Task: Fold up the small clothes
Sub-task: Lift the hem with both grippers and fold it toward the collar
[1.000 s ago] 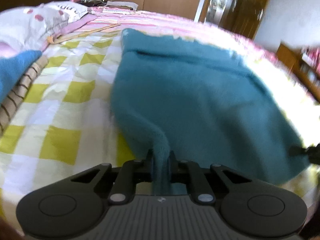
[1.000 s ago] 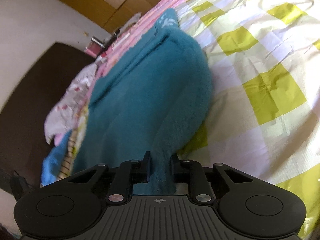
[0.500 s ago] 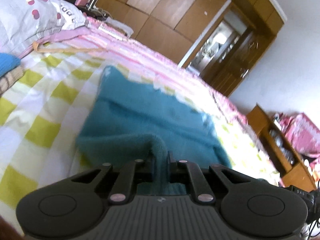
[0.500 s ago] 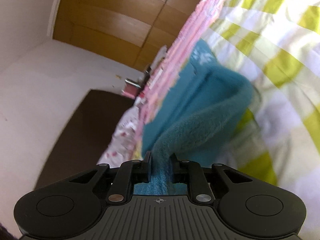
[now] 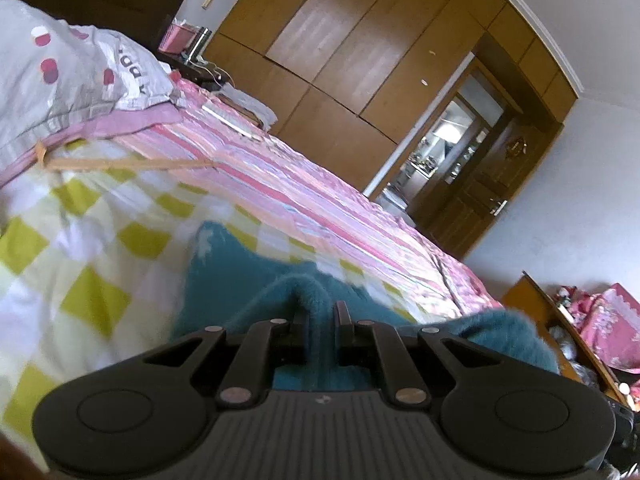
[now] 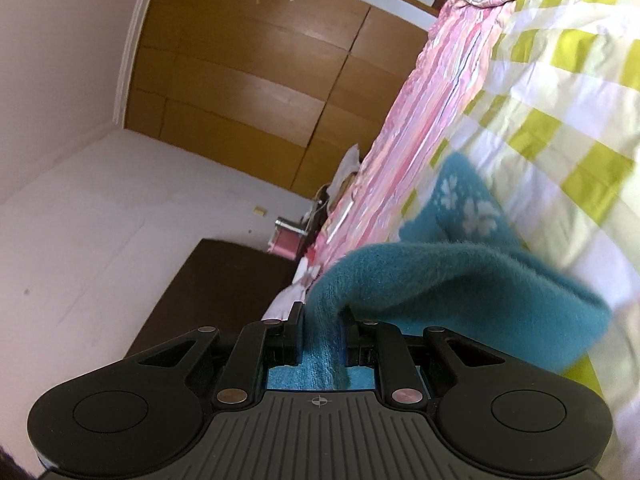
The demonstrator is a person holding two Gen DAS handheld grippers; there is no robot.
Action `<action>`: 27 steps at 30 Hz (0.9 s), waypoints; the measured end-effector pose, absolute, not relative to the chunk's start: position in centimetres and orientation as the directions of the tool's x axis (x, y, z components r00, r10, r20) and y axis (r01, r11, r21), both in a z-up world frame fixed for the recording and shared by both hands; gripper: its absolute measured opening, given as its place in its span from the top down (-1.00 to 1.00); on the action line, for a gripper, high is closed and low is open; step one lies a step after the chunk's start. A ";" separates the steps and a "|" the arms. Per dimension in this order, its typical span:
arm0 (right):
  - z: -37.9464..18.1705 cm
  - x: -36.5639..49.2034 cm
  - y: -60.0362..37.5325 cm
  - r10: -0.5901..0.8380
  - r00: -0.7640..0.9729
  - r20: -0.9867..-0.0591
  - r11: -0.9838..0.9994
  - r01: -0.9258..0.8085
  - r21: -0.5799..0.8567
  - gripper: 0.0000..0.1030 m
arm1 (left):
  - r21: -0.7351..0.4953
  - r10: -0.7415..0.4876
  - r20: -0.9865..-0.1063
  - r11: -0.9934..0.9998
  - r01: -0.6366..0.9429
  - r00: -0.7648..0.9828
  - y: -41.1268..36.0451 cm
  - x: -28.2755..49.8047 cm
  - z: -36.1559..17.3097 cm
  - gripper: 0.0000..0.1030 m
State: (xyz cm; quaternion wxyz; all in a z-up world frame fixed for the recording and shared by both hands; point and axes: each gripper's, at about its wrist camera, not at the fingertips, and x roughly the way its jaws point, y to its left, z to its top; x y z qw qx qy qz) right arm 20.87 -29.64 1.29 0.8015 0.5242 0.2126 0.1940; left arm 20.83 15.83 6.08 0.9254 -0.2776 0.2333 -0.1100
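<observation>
A fuzzy teal garment [image 5: 236,276] with white flower prints [image 6: 468,208] lies on the yellow-and-white checked bedspread [image 5: 92,256]. My left gripper [image 5: 319,312] is shut on a fold of its near edge and holds it lifted over the rest of the garment. My right gripper [image 6: 322,314] is shut on another fold of the same garment [image 6: 452,276], also lifted, so the cloth arches above the part lying flat. The far end of the garment still rests on the bed.
A pink striped sheet [image 5: 288,184] covers the far side of the bed. A white pillow with pink dots [image 5: 68,76] lies at the left. Wooden wardrobes [image 5: 360,56] and a doorway [image 5: 452,152] stand behind. A wooden shelf [image 5: 560,332] with clutter is at the right.
Both grippers have lifted the near edge of the teal garment and carried it forward toward its far end. The cameras now tilt up, showing more wardrobe and less bedspread.
</observation>
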 end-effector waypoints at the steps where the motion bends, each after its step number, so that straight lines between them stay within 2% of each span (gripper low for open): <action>1: 1.1 21.9 -29.7 0.528 0.837 -0.143 0.377 -0.080 0.923 0.68 | -0.556 -0.323 -0.375 0.828 0.068 0.869 15.8 21.4 6.0 0.69; 7: 0.1 26.2 -29.7 0.482 0.861 -0.164 0.390 -0.043 0.920 0.68 | -0.513 -0.265 -0.394 0.858 0.029 0.880 16.1 25.5 5.0 0.69; 15: -2.0 31.6 -29.0 0.437 0.859 -0.266 0.446 0.050 0.894 0.68 | -0.488 -0.226 -0.457 0.872 -0.030 0.860 16.4 29.5 2.5 0.69; 22: -3.8 33.8 -28.6 0.418 0.843 -0.338 0.469 0.119 0.875 0.63 | -0.508 -0.214 -0.499 0.858 -0.083 0.840 16.7 30.9 1.1 0.63; 27: -3.8 34.3 -28.4 0.419 0.837 -0.351 0.474 0.128 0.871 0.58 | -0.535 -0.212 -0.501 0.838 -0.108 0.839 16.9 31.4 1.2 0.61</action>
